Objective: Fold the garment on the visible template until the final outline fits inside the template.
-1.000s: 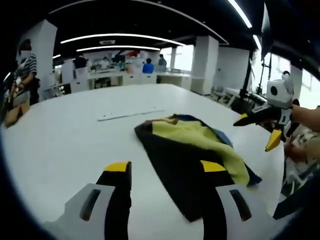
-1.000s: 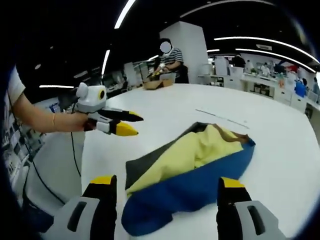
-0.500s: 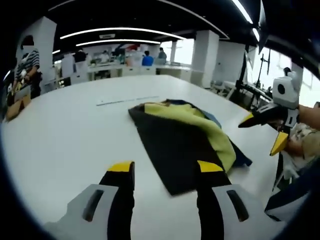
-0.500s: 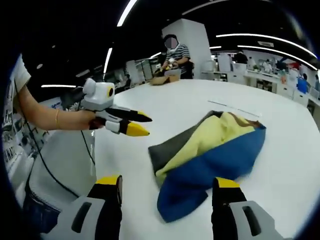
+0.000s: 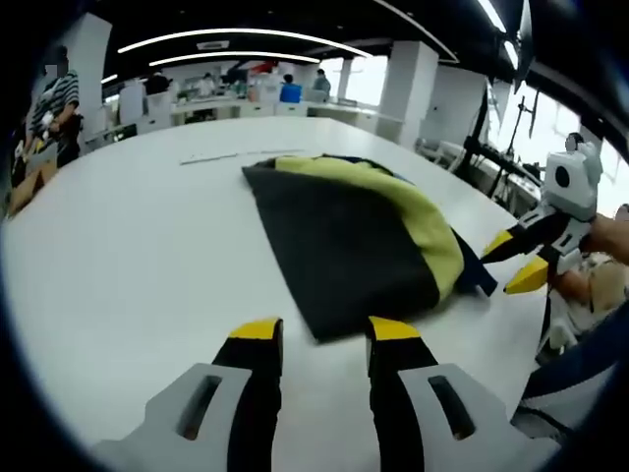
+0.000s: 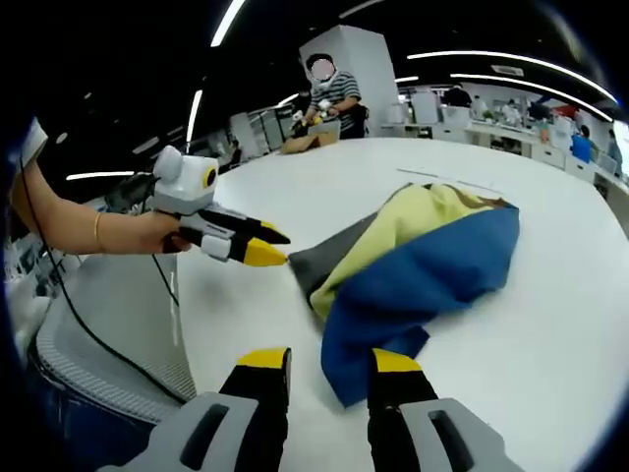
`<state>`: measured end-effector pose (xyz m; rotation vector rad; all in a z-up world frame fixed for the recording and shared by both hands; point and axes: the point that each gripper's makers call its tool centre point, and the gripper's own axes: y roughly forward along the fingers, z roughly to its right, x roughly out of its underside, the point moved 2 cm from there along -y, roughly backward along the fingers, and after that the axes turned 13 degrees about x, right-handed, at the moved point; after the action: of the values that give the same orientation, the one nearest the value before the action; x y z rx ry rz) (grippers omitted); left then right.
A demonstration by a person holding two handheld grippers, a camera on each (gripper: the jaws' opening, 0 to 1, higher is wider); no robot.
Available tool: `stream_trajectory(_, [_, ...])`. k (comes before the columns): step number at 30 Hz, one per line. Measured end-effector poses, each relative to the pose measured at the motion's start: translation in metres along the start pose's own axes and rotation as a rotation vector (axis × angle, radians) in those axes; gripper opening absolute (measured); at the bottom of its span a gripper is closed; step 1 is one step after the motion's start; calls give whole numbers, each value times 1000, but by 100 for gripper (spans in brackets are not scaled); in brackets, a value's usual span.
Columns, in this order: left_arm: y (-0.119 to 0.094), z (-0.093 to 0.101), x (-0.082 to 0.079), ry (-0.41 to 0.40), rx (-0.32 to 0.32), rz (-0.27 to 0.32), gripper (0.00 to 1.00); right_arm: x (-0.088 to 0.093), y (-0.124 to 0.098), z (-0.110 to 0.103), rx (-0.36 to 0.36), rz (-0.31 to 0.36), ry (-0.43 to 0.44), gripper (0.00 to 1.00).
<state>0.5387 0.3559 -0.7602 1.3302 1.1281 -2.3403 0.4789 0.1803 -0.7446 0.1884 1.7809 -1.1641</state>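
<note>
On the white table (image 5: 118, 256), a rumpled garment (image 5: 354, 236) lies between the two tongs.
It shows charcoal, yellow and blue panels, and its long axis runs away from both cameras toward the table's far side. The left gripper (image 5: 316, 339) hovers empty, jaws slightly parted, just short of the charcoal corner. The right gripper (image 6: 329, 362), likewise narrowly parted and empty, sits just before the blue hem.

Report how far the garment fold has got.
Done: nothing finished; the garment lies loosely bunched on the white table, with dark, yellow and blue layers showing. In hand: nothing gripped; the left hand-held gripper and right hand-held gripper are each at a near corner with jaws narrowly apart. Left: grasp, fold, and fit the faint template lines beyond it.
</note>
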Motion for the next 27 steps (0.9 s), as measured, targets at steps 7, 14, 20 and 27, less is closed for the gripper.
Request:
stream_trajectory(7, [5,1,6,20,5,-38,20,8,5,4,62,-1,43,6])
stream_trajectory(14, [8,-1,7,-18,14,-25,7,12,5,9,98,2,64,0])
stream_trajectory(20, [3,-6,1,-65,6,24,0,8,1,13,111,16,76,0])
stream_trajectory(27, [-2,-4,-6,-53,4,38,0,0,-6,17,112,32,79,0])
